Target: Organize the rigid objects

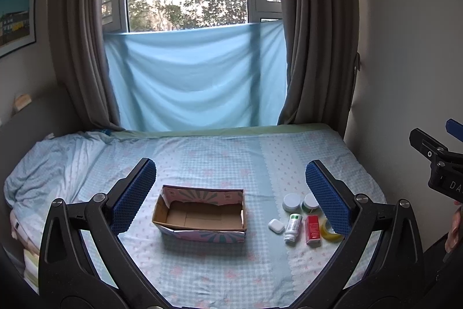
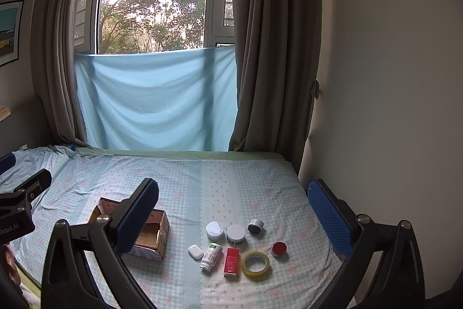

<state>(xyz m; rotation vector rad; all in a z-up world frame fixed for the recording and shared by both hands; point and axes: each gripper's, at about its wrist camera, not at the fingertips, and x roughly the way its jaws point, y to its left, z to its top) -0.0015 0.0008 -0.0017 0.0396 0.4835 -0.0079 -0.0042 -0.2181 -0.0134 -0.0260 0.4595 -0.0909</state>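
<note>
Both the left gripper (image 1: 230,181) and the right gripper (image 2: 233,204) hover above the bed (image 2: 179,184) with jaws spread wide and nothing between them, so by judgement the task stands at its first step: no item is yet picked. The cardboard box (image 1: 199,215) lies empty on the sheet, well apart from the cluster of rigid items to its right; the next move calls for lowering one gripper over one item and closing on it. Count: one box, two white-lidded jars (image 2: 215,230), one dark jar (image 2: 255,226), one red-lidded jar (image 2: 279,248), one earbud case (image 2: 195,251), one white bottle (image 2: 211,256), one red carton (image 2: 231,261), one tape roll (image 2: 255,263).
</note>
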